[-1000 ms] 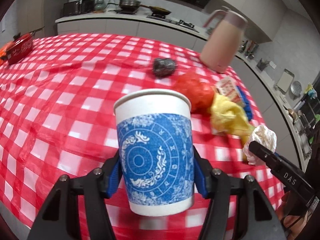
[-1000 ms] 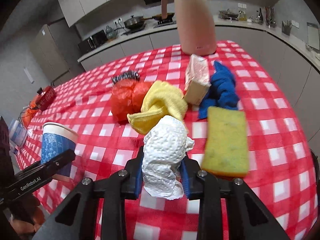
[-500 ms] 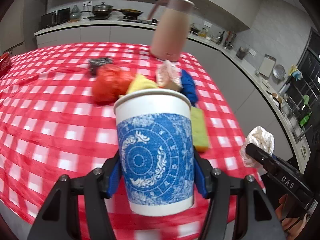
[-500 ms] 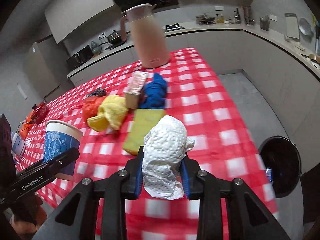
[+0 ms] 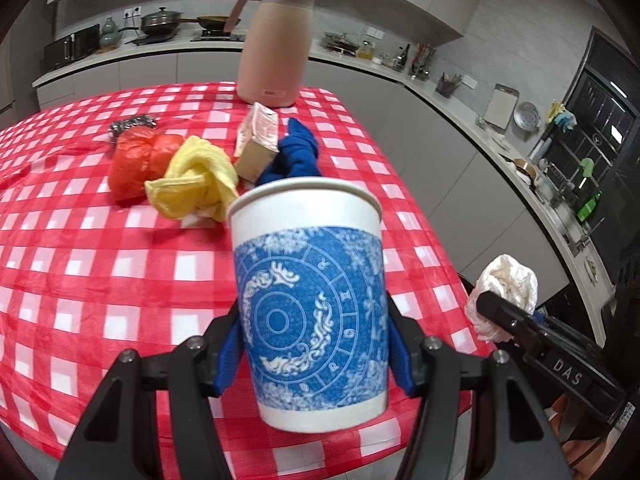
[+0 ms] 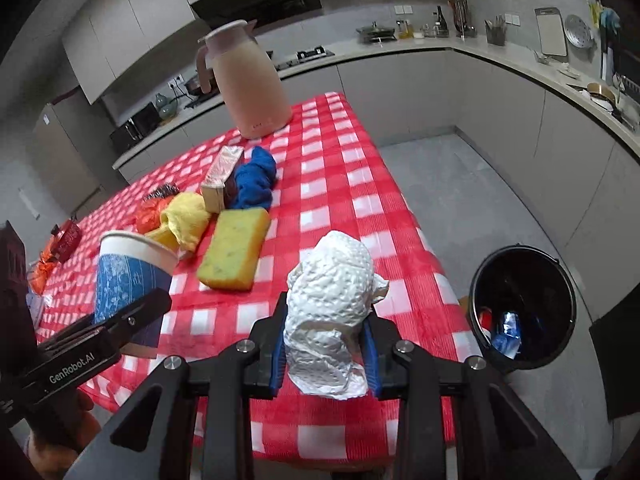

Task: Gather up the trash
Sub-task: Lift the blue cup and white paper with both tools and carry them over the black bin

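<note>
**Both tongs loaded: one cup, one paper wad**

Left wrist view. My left gripper (image 5: 314,350) is closed onto one paper cup (image 5: 310,300), white with a blue printed band. The cup stands upright between the blue pads, one pad on each side, its base lifted clear of the red-checked tablecloth (image 5: 100,264). On the cloth beyond the cup I count: one yellow rag (image 5: 194,184), one orange plastic bag (image 5: 134,162), one steel scourer (image 5: 132,125), one small carton (image 5: 258,142), one blue cloth (image 5: 296,154), one pink thermos jug (image 5: 276,44). The bag, rag, carton and blue cloth lie bunched together, touching; the scourer sits just behind the bag. At lower right my right gripper (image 5: 494,312) shows off the table edge with one crumpled paper towel (image 5: 506,290) in it.

Right wrist view. My right gripper (image 6: 326,354) is closed onto that same paper towel (image 6: 332,312); the wad fills the gap between the pads and bulges above them. It hangs over the near corner of the tablecloth (image 6: 352,184). One black trash bin (image 6: 524,308) stands on the floor to the right of the table, open, with some items at its bottom, too dark to count. One yellow sponge (image 6: 236,248) lies flat on the cloth, just in front of the carton (image 6: 222,178) and blue cloth (image 6: 254,182). The rag (image 6: 186,218), bag (image 6: 150,212) and jug (image 6: 250,84) are each seen once. At left, the cup (image 6: 130,270) sits in my left gripper (image 6: 120,320).
</note>
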Action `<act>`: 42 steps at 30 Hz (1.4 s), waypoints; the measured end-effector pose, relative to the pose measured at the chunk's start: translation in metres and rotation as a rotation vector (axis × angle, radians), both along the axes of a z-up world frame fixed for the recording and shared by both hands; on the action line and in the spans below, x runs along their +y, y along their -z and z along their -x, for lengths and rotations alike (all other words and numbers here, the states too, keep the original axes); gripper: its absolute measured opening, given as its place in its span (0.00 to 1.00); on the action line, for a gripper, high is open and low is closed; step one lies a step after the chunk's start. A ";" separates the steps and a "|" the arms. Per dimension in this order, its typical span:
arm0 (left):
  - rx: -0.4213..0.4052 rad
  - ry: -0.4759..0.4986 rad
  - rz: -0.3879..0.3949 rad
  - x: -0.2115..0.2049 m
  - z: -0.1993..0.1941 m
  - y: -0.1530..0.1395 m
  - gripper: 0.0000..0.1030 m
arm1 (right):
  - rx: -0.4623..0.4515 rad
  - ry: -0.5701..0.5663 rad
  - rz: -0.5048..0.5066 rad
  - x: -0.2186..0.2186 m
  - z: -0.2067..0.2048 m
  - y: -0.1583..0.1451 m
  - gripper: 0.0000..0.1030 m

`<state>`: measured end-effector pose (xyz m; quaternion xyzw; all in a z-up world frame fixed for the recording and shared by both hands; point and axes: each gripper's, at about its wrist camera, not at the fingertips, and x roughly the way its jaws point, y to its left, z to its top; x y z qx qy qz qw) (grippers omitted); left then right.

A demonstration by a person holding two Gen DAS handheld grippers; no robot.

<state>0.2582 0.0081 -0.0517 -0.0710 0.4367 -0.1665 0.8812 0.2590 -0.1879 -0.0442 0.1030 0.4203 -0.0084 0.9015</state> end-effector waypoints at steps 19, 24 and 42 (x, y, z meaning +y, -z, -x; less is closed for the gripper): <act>0.006 0.085 0.021 -0.132 0.009 -0.001 0.60 | 0.000 0.133 -0.022 -0.148 0.028 0.001 0.32; 0.052 0.129 0.038 -0.205 0.007 0.013 0.60 | 0.028 0.174 -0.010 -0.222 0.033 0.007 0.32; 0.201 0.117 -0.102 -0.348 -0.021 0.123 0.61 | 0.232 0.088 -0.104 -0.359 -0.024 0.142 0.35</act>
